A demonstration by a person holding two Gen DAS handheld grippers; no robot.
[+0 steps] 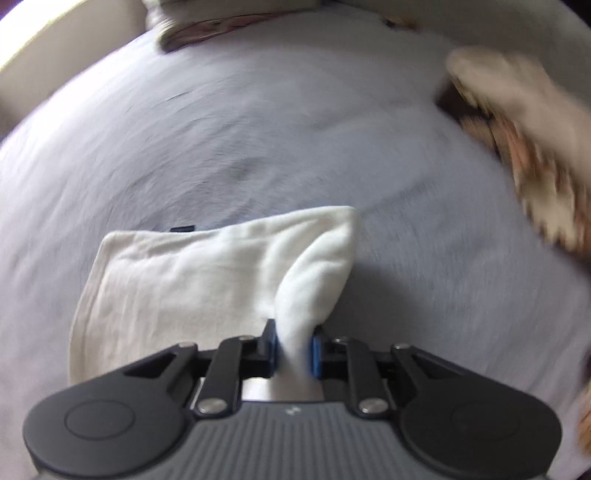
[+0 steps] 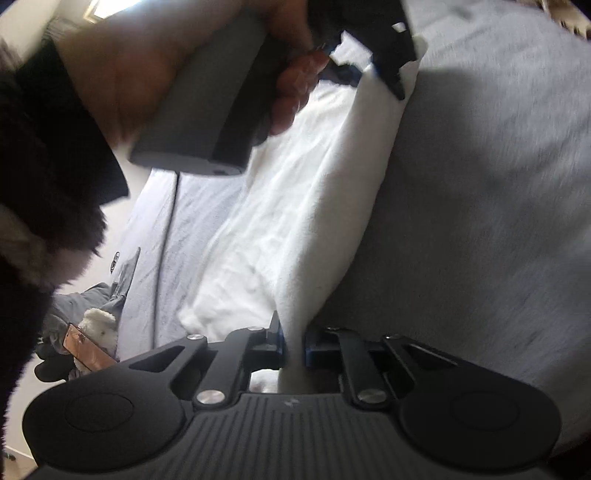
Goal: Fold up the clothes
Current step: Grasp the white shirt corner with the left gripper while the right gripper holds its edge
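- The left gripper (image 1: 293,345), black with blue pads, is clamped on a bunched corner of a white, soft folded cloth (image 1: 207,273); the pinched fabric stands up in a ridge between its fingers.
- The rest of that cloth lies flat on the pale grey bedsheet (image 1: 258,122), stretching away to the left of the left gripper in its own view.
- The right gripper (image 2: 293,347) is likewise closed on an edge of the same white cloth, which runs up from its fingers as a long band across the sheet.
- At the far end of that band, the right wrist view shows a hand (image 2: 122,74) in a dark fuzzy sleeve (image 2: 48,177) holding the other gripper's grey handle; its fingers there are dark and blurred, partly cut off by the top edge.
- Towards the bed's right edge, a beige and brown patterned heap (image 1: 524,140) is too motion-blurred to identify.
- At the far edge of the bed, a patterned pillow or blanket (image 1: 229,29) is cut off by the frame.
- Beyond the bed's left edge in the right wrist view, small dim clutter on the floor is hard to make out.
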